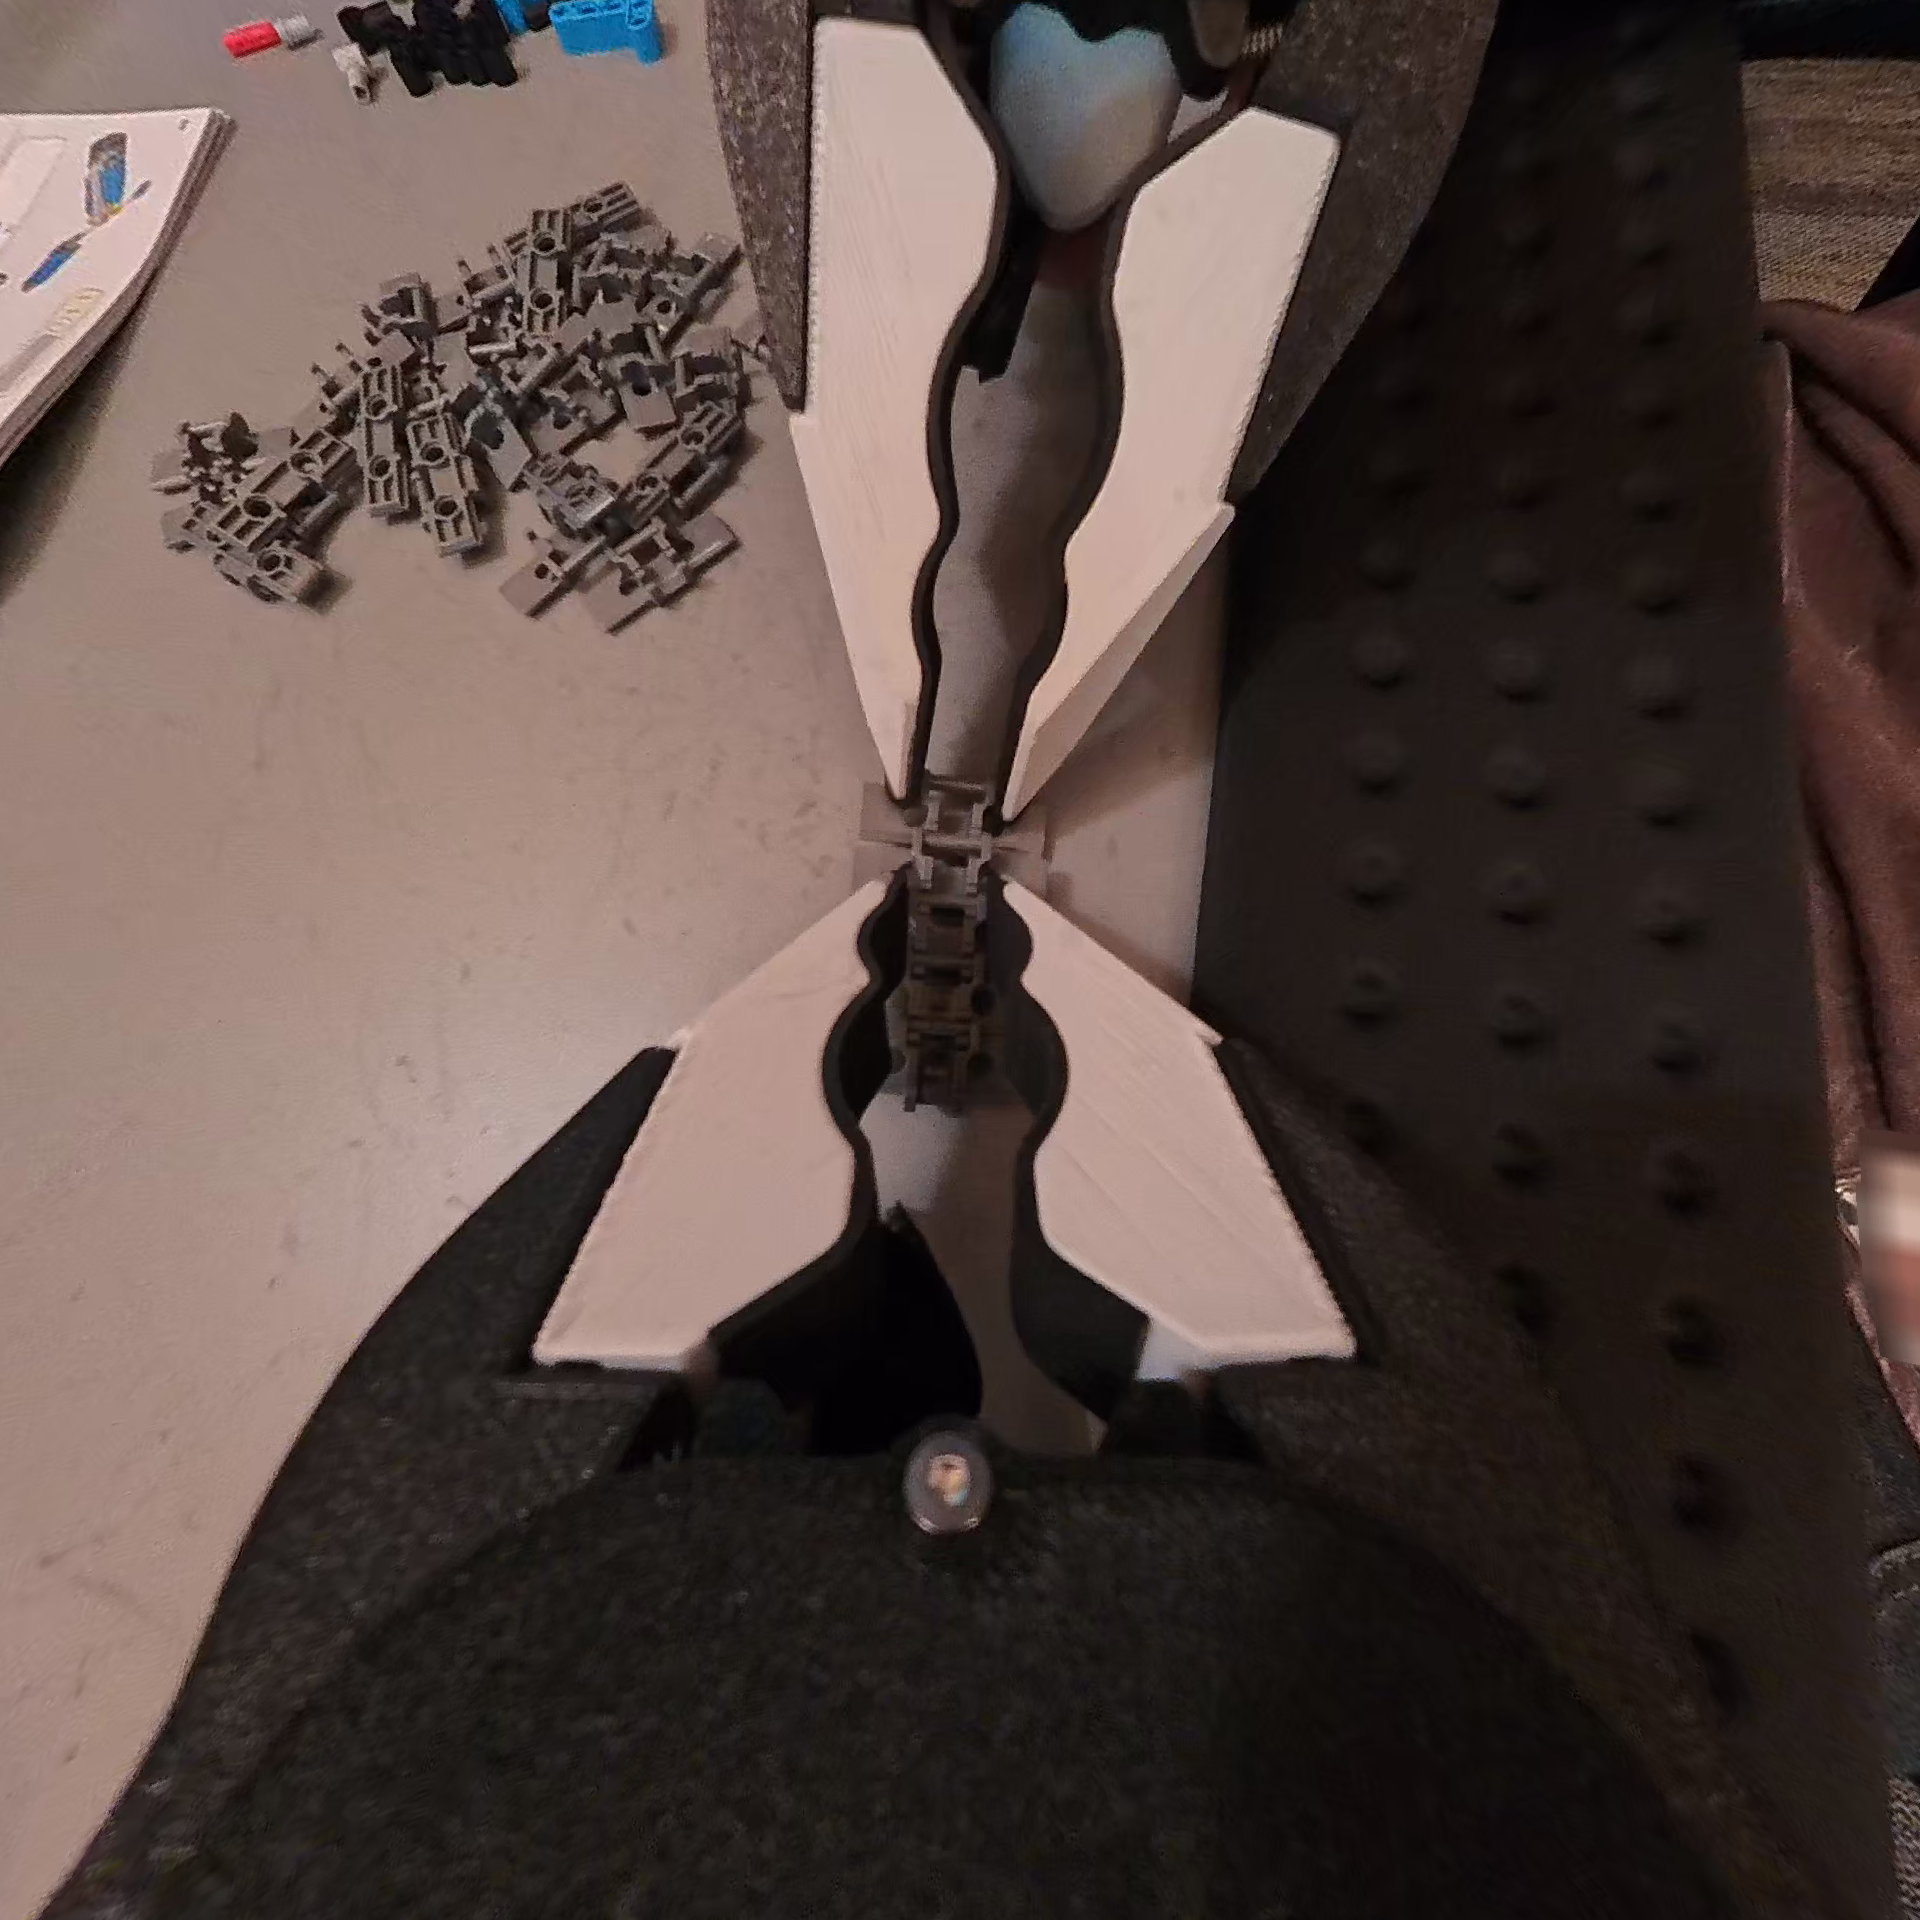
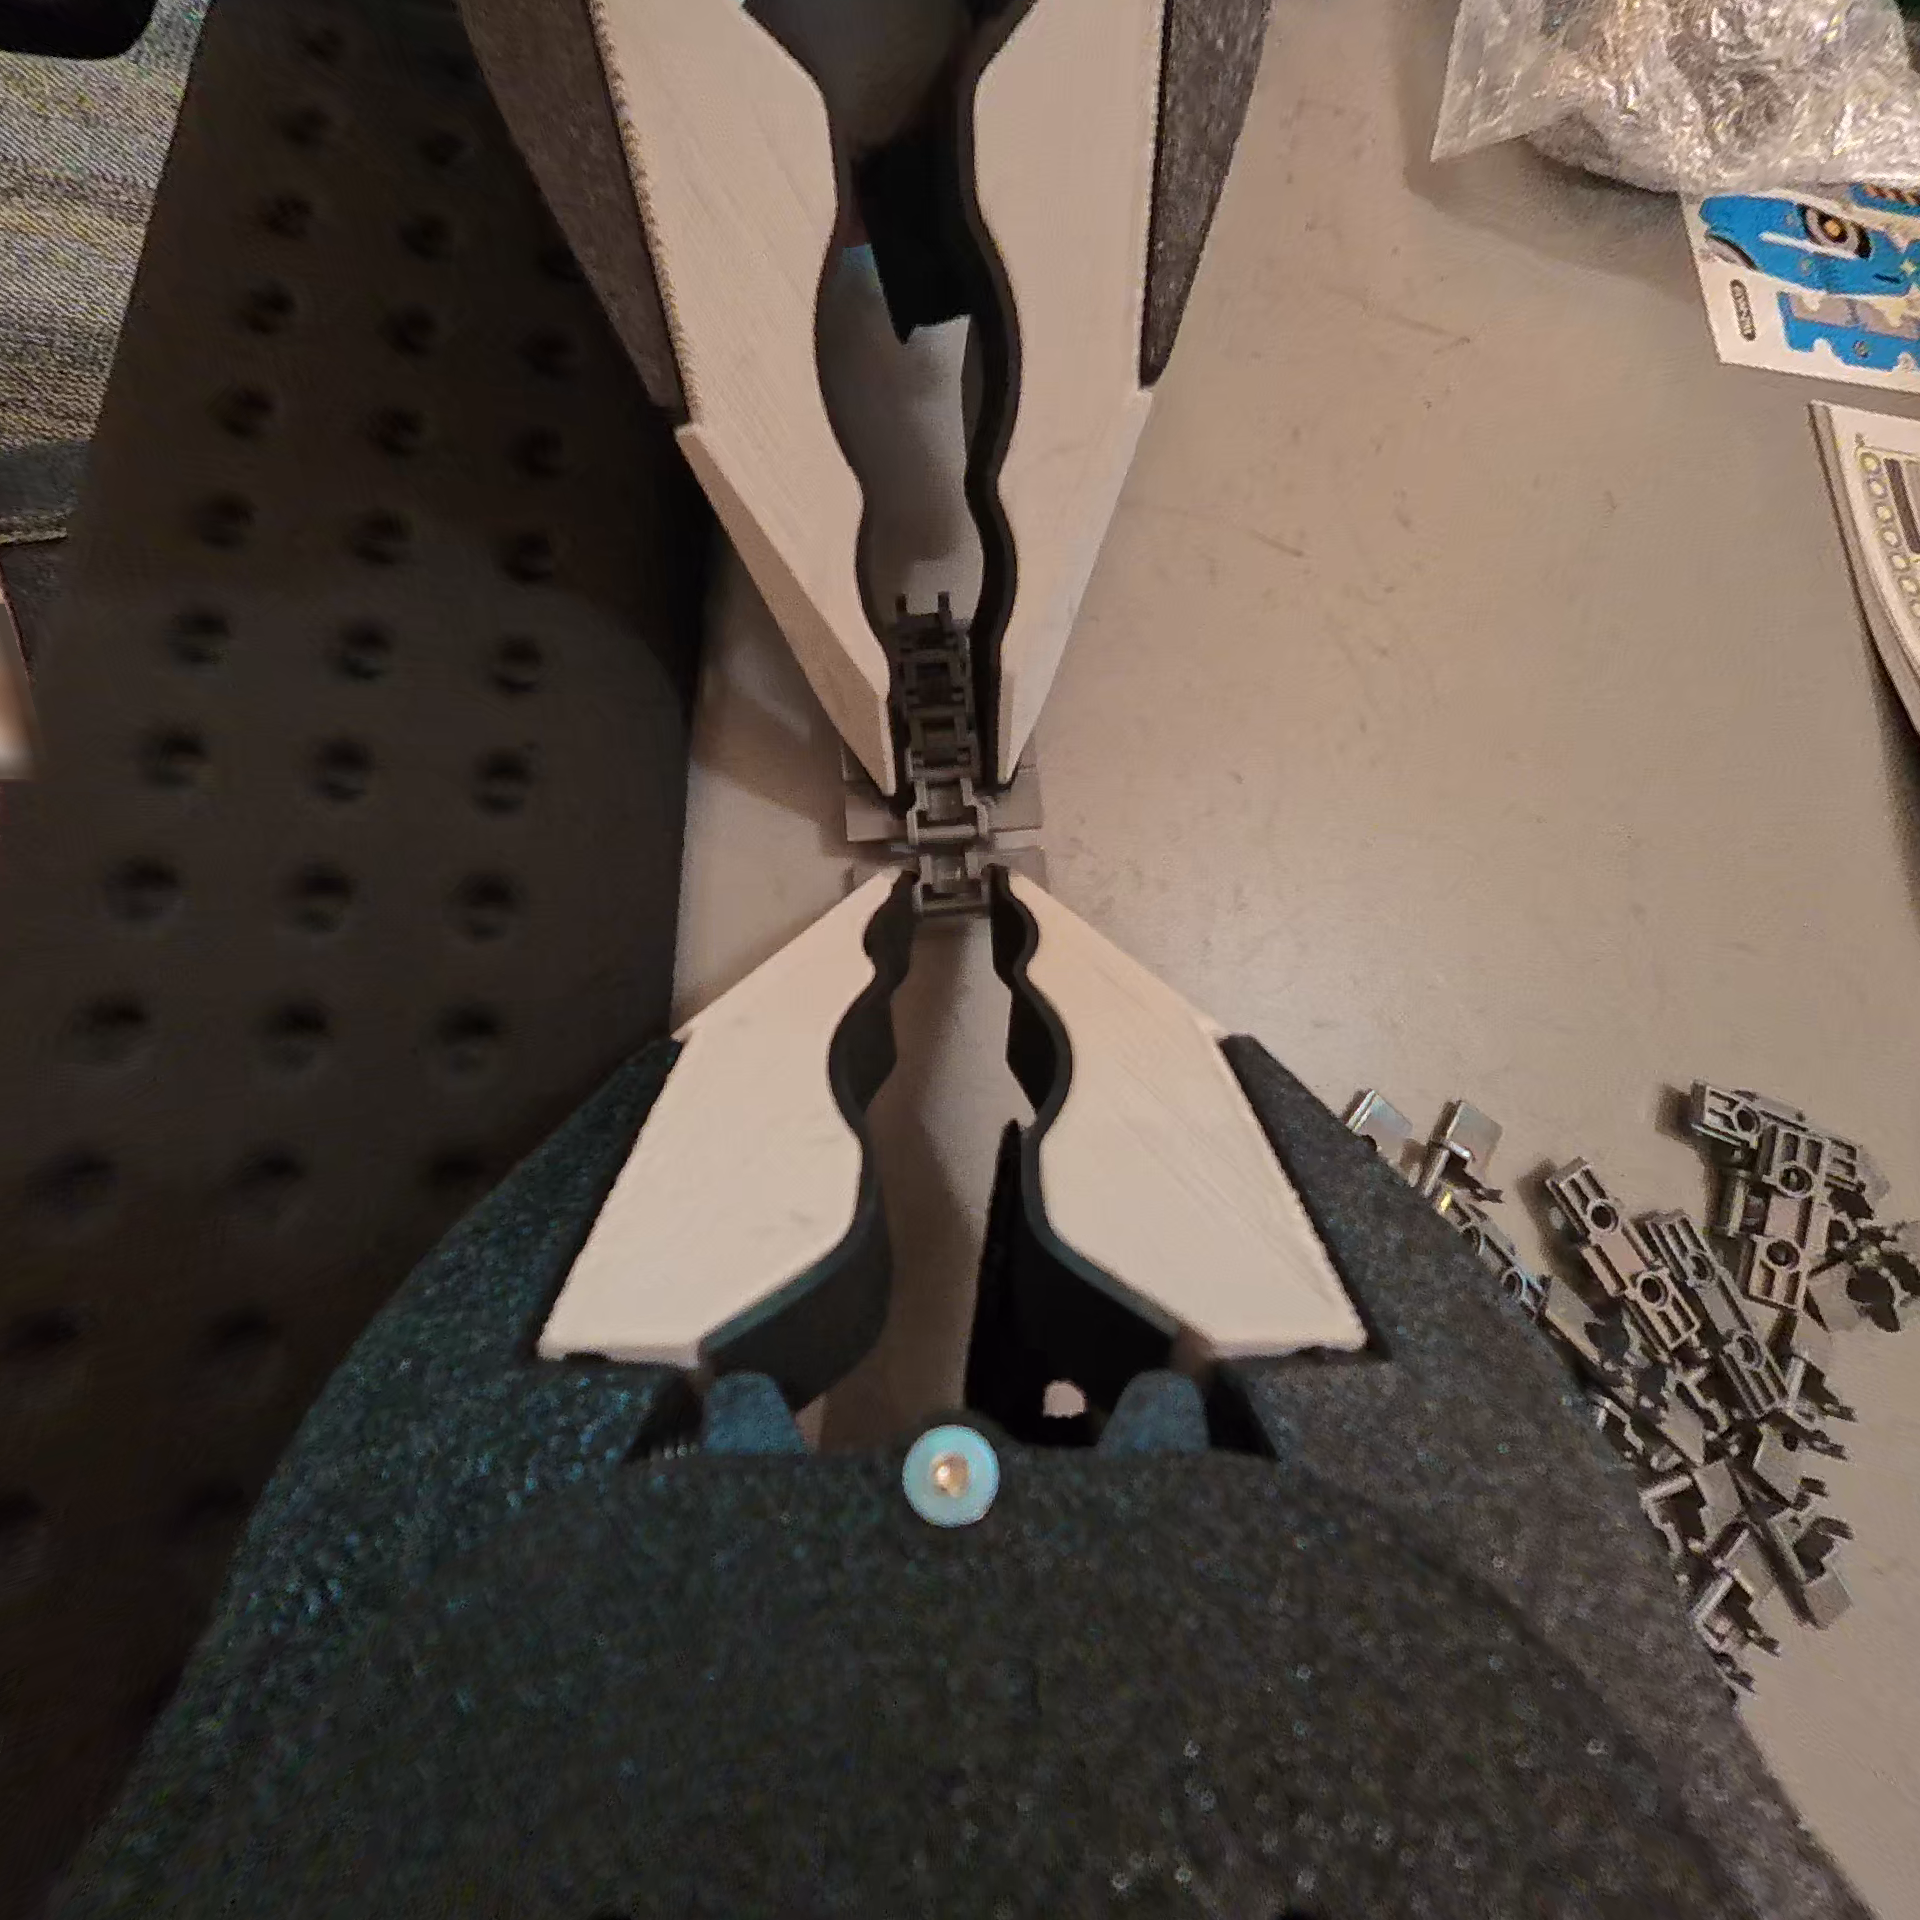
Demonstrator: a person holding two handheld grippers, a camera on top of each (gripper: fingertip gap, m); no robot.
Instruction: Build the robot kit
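Observation:
Both grippers meet tip to tip above the grey table (image 1: 416, 935). My left gripper (image 1: 948, 894) is shut on a short chain of grey track links (image 1: 943, 966) that runs back between its white fingers. My right gripper (image 1: 951, 802) comes in from the top of the left wrist view and is shut on a single grey track link (image 1: 948, 826) at the chain's front end. In the right wrist view my right gripper (image 2: 948, 883) pinches that link (image 2: 948, 896), and my left gripper (image 2: 940, 784) opposite holds the chain (image 2: 935, 686). The link and the chain touch where the tips meet.
A pile of loose grey track links (image 1: 468, 416) lies on the table and also shows in the right wrist view (image 2: 1714, 1299). An instruction booklet (image 1: 73, 260), blue, black and red pieces (image 1: 592, 31), a sticker sheet (image 2: 1808, 281) and a plastic bag (image 2: 1683, 83) lie farther off. A black perforated panel (image 1: 1507, 727) borders the table. The grippers are tip to tip, or close to it.

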